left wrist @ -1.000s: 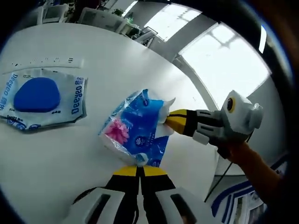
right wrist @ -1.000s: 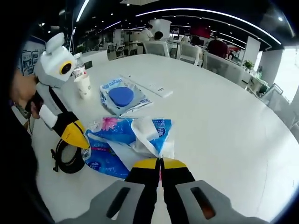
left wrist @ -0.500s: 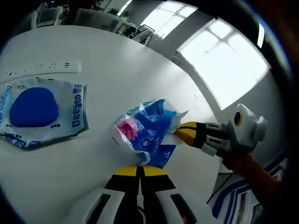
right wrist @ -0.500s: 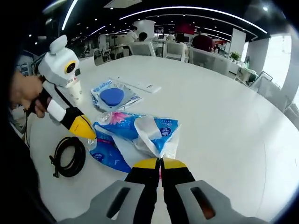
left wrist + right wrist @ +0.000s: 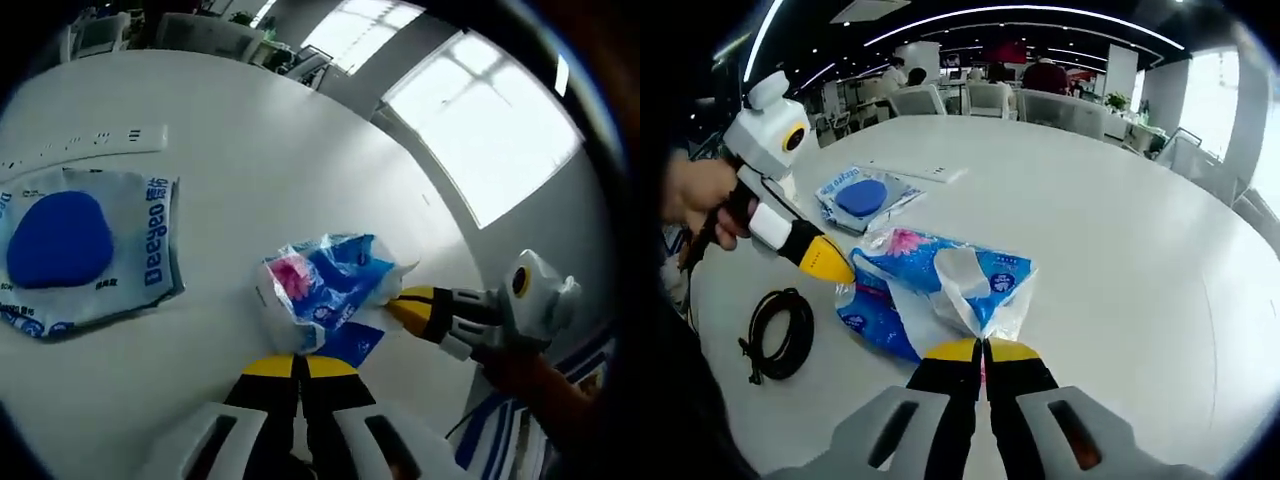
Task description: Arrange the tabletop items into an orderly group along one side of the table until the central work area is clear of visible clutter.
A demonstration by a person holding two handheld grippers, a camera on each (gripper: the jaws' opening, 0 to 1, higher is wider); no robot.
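In the right gripper view, the right gripper (image 5: 983, 348) was seen at the bottom edge with its yellow-tipped jaws pressed together, a white plastic flap of the blue tissue pack (image 5: 940, 290) pinched between them. The pack was stretched across the white table (image 5: 1120, 230), its pink flower print facing up; its underside was hidden. At the pack's far end, the left gripper (image 5: 845, 275) was seen coming in from the left, its yellow tips closed against the wrapper's corner, held by a hand (image 5: 700, 200) partly cut off by the frame. Just beside the pack, a coiled black cable (image 5: 775, 335) lay flat on the table. Farther back, a clear bag with a blue sponge (image 5: 862, 195) lay apart from the pack, and beyond it a white power strip (image 5: 915, 172) was made out, thin and foreshortened. Seated people and chairs were blurred in the background.

In the left gripper view, the left gripper's own jaws (image 5: 297, 362) appeared shut, though the exact grip point was hidden beneath the crumpled pack (image 5: 325, 295). The right gripper (image 5: 400, 300) was seen holding the opposite end. The sponge bag (image 5: 85, 250) was cut off at the left edge, with the power strip (image 5: 80, 145) behind it.
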